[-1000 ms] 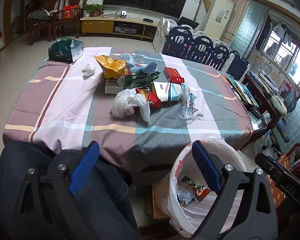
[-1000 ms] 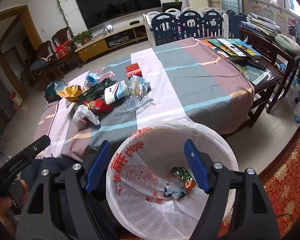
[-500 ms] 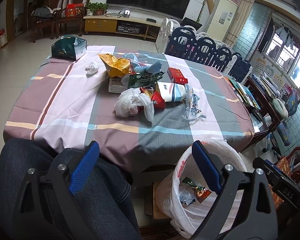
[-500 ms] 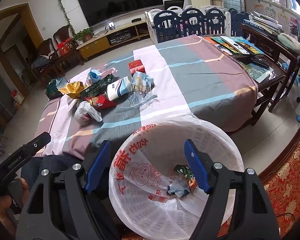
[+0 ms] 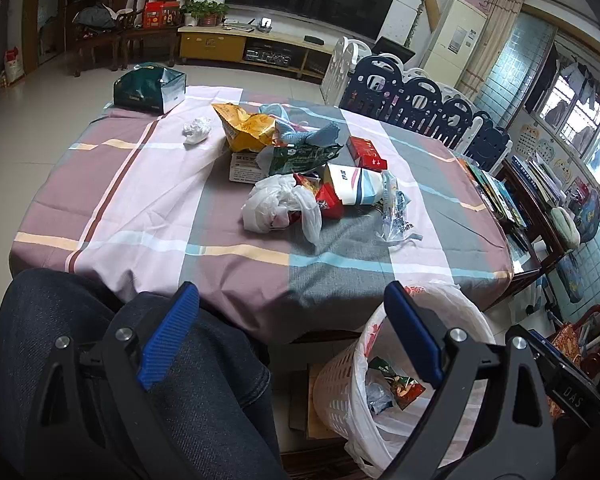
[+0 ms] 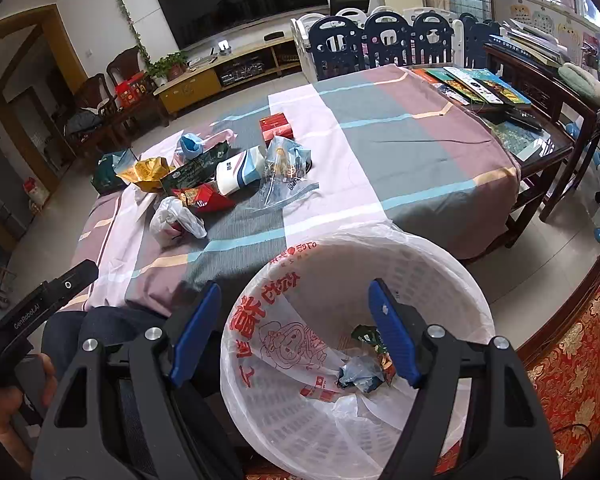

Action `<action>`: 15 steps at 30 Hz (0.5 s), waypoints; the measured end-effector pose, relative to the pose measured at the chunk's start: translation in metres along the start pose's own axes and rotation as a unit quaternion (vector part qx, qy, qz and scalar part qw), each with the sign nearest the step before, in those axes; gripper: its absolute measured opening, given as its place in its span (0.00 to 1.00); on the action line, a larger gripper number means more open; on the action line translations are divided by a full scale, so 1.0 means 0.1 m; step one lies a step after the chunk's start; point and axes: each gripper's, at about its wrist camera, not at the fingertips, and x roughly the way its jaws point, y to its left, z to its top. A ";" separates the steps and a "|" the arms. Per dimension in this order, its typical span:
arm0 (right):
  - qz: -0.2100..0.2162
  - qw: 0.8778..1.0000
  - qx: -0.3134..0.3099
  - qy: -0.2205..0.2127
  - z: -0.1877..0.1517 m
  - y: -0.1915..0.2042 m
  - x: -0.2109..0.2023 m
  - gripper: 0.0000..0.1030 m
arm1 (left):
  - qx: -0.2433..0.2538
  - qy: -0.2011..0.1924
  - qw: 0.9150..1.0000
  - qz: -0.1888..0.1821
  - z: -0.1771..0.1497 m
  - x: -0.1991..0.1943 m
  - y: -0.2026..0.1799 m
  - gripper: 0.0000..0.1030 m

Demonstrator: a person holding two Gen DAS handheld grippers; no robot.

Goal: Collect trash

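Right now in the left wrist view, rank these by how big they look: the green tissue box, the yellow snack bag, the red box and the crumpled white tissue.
1. Green tissue box and yellow snack bag: too alike to separate.
2. Red box.
3. Crumpled white tissue.

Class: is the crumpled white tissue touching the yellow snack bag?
Apart. The left wrist view shows bare cloth between the white tissue and the yellow snack bag.

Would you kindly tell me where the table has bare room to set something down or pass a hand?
The tablecloth is bare along the near edge, in front of the white plastic bag. It is also bare on the side toward the books, past the clear wrapper. The middle is crowded with wrappers and boxes touching or overlapping, around the yellow bag.
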 end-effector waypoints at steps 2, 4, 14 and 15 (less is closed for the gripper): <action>0.001 1.000 0.000 0.001 0.00 0.01 0.01 0.73 | -0.001 0.002 1.000 0.000 0.00 0.01 0.00 0.91; 0.001 1.000 0.000 0.003 -0.01 0.01 0.02 0.73 | -0.002 0.004 1.000 0.000 0.00 0.02 0.01 0.91; 0.003 1.000 -0.001 0.006 -0.02 0.03 0.05 0.73 | -0.007 0.005 1.000 0.003 0.00 0.03 0.04 0.91; 0.004 1.000 -0.001 0.006 -0.02 0.03 0.05 0.73 | -0.009 0.005 1.000 0.004 0.00 0.04 0.05 0.91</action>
